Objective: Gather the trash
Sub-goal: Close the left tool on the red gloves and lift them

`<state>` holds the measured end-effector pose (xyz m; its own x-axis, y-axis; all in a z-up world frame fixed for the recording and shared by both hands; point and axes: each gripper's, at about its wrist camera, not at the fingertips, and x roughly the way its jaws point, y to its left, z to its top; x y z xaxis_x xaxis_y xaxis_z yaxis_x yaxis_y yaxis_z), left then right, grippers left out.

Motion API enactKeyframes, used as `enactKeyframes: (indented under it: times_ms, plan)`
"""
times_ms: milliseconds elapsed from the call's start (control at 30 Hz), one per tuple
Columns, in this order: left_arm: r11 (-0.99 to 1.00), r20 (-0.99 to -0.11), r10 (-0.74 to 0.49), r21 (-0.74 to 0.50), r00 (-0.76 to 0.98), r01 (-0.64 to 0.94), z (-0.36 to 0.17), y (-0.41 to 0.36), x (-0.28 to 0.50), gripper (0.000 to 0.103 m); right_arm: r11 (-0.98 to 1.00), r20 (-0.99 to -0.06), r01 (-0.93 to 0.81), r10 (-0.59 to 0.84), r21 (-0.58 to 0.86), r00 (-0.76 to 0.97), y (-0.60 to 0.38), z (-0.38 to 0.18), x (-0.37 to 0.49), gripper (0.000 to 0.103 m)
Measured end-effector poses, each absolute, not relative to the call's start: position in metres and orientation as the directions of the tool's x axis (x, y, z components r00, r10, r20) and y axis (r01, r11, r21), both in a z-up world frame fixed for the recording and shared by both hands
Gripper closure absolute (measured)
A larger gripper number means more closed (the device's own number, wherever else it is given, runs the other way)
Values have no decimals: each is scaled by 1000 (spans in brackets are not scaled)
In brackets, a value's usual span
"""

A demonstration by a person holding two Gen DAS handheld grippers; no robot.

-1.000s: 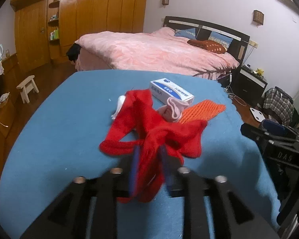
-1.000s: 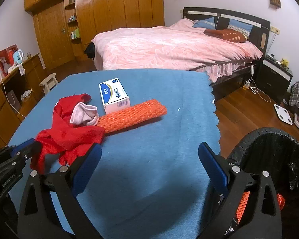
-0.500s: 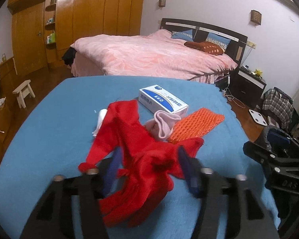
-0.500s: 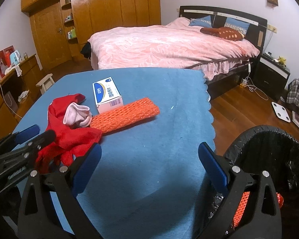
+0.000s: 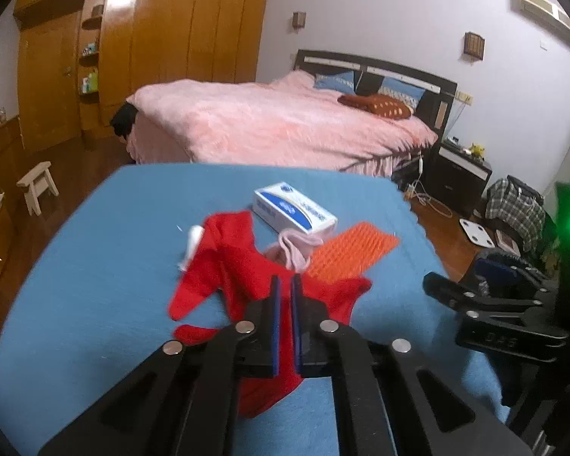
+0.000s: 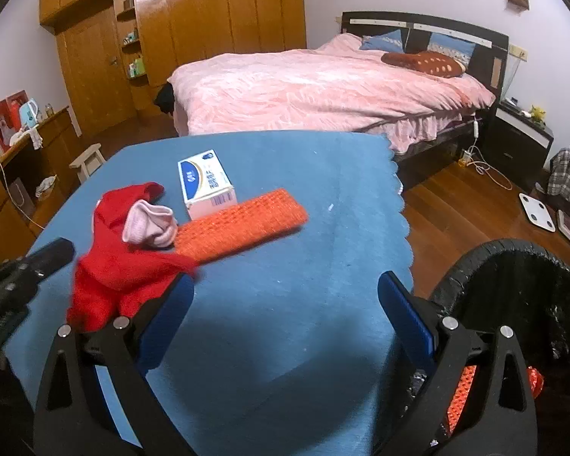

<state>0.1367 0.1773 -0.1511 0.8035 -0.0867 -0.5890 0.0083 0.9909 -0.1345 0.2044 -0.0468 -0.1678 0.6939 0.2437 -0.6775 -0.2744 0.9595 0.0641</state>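
A red cloth (image 5: 224, 266) lies crumpled on the blue table cover (image 5: 95, 266), with a pink sock (image 5: 292, 247) on top of it. My left gripper (image 5: 284, 288) is shut on the near part of the red cloth (image 6: 114, 266), which shows between its blue pads. An orange mesh sleeve (image 6: 243, 224) and a blue-and-white box (image 6: 205, 182) lie just beyond, and a small white scrap (image 5: 192, 243) sits at the cloth's left edge. My right gripper (image 6: 285, 292) hangs open above the bare cover near the front, with nothing between its fingers.
A black lined bin (image 6: 513, 266) stands on the wooden floor past the table's right edge, with orange mesh (image 6: 461, 391) inside. Behind the table are a pink bed (image 6: 323, 87), a wardrobe, a small stool (image 5: 38, 186) and a nightstand.
The left jaws spread around the red cloth half a second ago and have now closed on it. The cloth's near part is bunched and pulled up a little. The right gripper has kept still.
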Motion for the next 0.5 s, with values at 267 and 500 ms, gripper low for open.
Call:
enactKeyframes:
  times_ms: [267, 500]
  plan:
    - [990, -591, -35, -133, 806, -54, -142, 209, 124, 98, 949, -666, -303, 278, 80, 692, -31, -163, 203, 8]
    - [990, -617, -100, -141, 780, 16, -156, 189, 133, 91, 957, -672, -284, 251, 64, 696, -35, -163, 203, 8]
